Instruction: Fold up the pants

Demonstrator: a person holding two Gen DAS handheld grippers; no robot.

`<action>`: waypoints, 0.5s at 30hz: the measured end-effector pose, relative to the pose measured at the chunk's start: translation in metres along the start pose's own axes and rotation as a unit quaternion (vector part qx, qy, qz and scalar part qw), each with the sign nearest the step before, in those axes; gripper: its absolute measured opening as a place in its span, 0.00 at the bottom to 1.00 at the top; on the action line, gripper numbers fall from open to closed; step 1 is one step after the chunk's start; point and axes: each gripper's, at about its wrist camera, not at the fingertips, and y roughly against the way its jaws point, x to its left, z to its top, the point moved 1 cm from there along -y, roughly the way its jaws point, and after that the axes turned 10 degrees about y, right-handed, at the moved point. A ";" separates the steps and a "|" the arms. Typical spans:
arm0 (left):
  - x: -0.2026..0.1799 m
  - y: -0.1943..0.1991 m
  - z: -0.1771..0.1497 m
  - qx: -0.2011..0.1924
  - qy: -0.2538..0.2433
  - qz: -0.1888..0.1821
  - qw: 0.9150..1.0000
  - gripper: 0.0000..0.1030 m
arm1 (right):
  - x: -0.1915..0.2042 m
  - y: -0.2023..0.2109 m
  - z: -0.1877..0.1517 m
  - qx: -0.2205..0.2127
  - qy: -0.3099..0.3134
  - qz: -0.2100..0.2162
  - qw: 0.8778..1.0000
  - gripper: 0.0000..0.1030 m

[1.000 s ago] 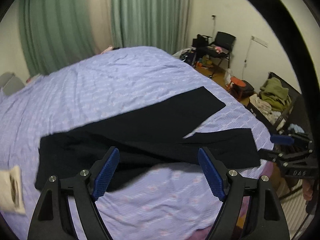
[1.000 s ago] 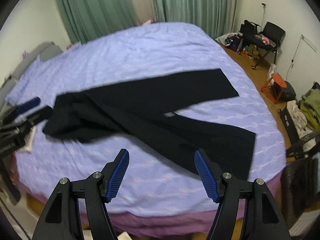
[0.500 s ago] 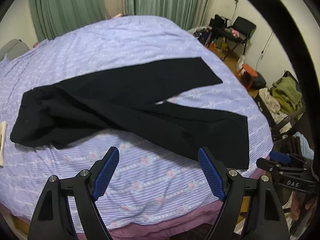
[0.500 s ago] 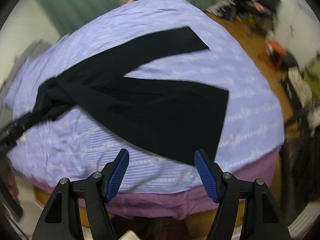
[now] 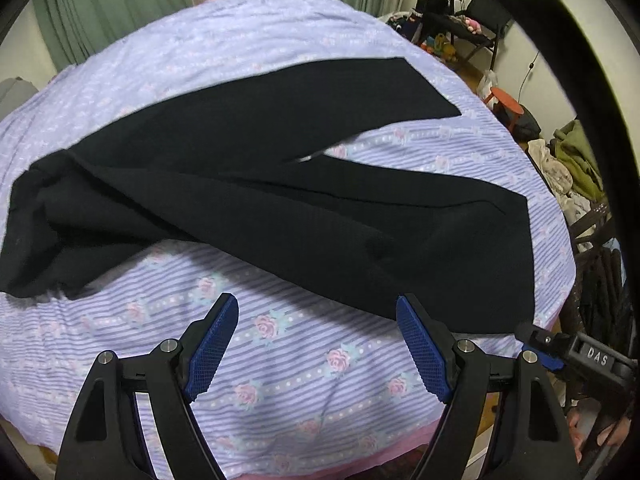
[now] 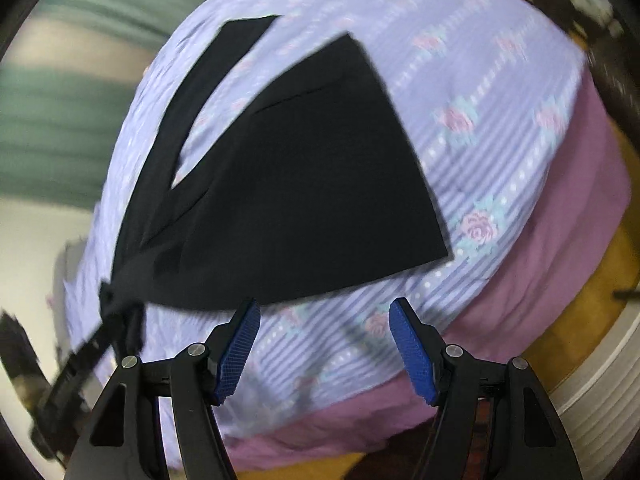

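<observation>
Black pants [image 5: 256, 184] lie spread on the lilac striped bedspread [image 5: 304, 364], waist bunched at the left, two legs splayed to the right. My left gripper [image 5: 318, 344] is open and empty, hovering above the sheet just short of the near leg. My right gripper [image 6: 324, 350] is open and empty near the bed's corner, in front of the near leg's hem [image 6: 404, 144]. The right gripper also shows in the left wrist view [image 5: 576, 354] by the hem. The pants in the right wrist view [image 6: 280, 184] are blurred.
Green curtains [image 5: 120, 4] hang behind the bed. A chair with clutter [image 5: 476, 20], a red stool [image 5: 506, 102] and a pile of clothes [image 5: 572, 164] stand to the right. The purple mattress side [image 6: 560, 220] drops to a wooden floor [image 6: 600, 276].
Both grippers have moved lower and nearer to the bed. The right gripper has swung round toward the near leg's hem at the bed corner. The pants have not moved.
</observation>
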 end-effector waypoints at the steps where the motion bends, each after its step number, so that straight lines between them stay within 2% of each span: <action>1: 0.002 -0.004 0.001 0.005 0.008 -0.004 1.000 0.79 | -0.004 -0.004 0.001 -0.004 -0.015 0.005 1.000 0.66; 6: 0.022 -0.032 0.016 0.019 0.075 -0.022 0.997 0.79 | -0.027 -0.021 0.000 -0.029 -0.115 0.036 0.992 0.66; 10: 0.027 -0.054 0.023 0.033 0.082 -0.025 0.996 0.79 | -0.024 -0.030 0.004 -0.039 -0.128 0.035 0.990 0.64; 13: 0.037 -0.070 0.027 0.056 0.116 -0.042 0.991 0.77 | -0.022 -0.035 0.011 -0.041 -0.135 0.025 0.990 0.58; 14: 0.039 -0.072 0.028 0.061 0.124 -0.047 0.989 0.74 | -0.019 -0.036 0.014 -0.037 -0.136 0.019 0.990 0.53; 15: 0.041 -0.074 0.030 0.066 0.131 -0.056 0.988 0.66 | -0.017 -0.037 0.018 -0.037 -0.133 0.018 0.990 0.51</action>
